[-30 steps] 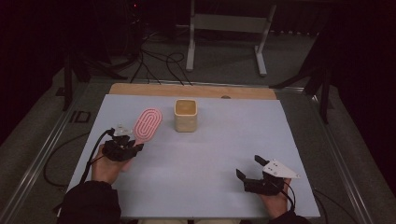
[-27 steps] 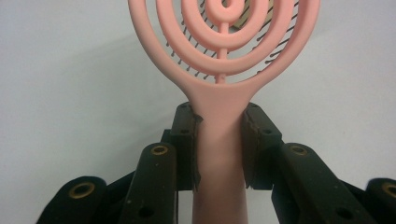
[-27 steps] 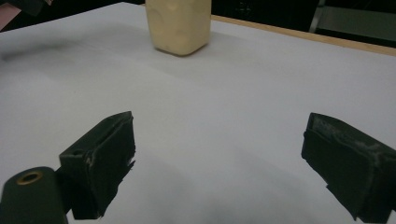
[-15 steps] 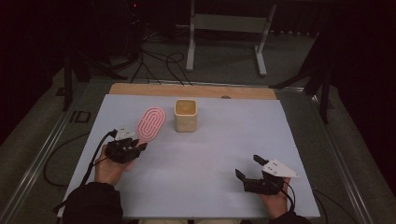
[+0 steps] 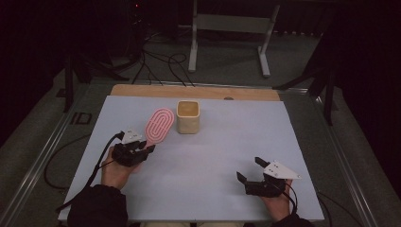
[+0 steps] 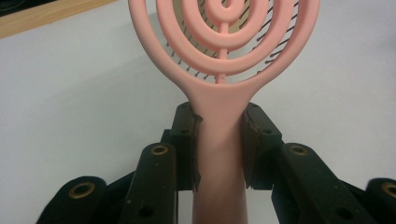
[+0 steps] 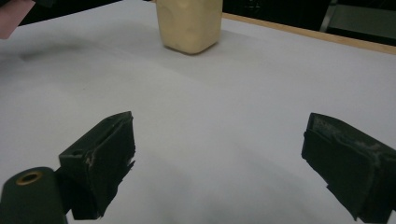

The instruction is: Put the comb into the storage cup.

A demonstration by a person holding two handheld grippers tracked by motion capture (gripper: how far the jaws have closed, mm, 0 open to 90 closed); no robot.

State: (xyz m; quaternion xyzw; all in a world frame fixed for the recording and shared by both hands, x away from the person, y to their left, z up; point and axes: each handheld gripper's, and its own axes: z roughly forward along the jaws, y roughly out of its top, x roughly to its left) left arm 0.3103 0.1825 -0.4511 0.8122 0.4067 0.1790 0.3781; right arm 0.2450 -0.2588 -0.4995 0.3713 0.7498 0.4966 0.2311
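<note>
The desk point(image 5: 208, 156), covered in a pale sheet, carries everything, with a strip of bare wood along its far edge. The cream cup point(image 5: 188, 116) stands upright toward the far middle of it. Just beside the cup, on its left, the head of the pink hairbrush point(image 5: 159, 125) is held up off the sheet, its handle running back and away from the cup into the left tongs point(image 5: 142, 147), whose pads clamp the handle from both sides. The right tongs point(image 5: 249, 170) sit well apart from the cup, toward the near right corner, jaws spread wide with nothing between them.
</note>
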